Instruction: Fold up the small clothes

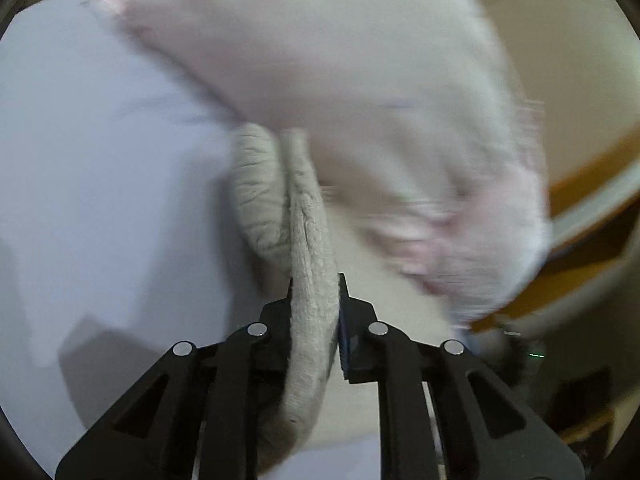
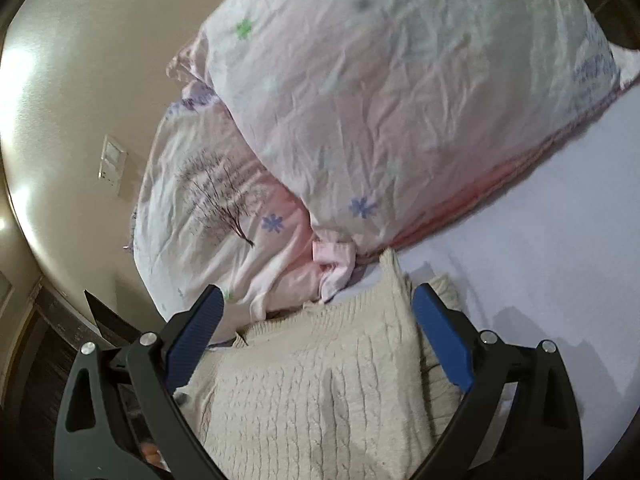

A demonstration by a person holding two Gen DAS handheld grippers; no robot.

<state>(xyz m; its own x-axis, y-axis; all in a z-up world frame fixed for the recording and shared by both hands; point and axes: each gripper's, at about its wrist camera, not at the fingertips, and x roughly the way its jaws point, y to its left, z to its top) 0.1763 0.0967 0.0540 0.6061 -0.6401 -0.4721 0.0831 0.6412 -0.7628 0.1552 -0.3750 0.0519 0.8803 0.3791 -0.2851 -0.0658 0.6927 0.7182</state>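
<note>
A cream cable-knit garment lies on a pale lilac bed sheet. My left gripper is shut on a folded edge of this knit and holds it lifted above the sheet; the view is blurred. My right gripper is open, its blue-padded fingers standing either side of the knit's far end and just above it, gripping nothing.
A rumpled pink-and-white duvet with star and tree prints is heaped just beyond the knit, also in the left wrist view. A beige wall with a switch plate is at left. Wooden furniture shows at right.
</note>
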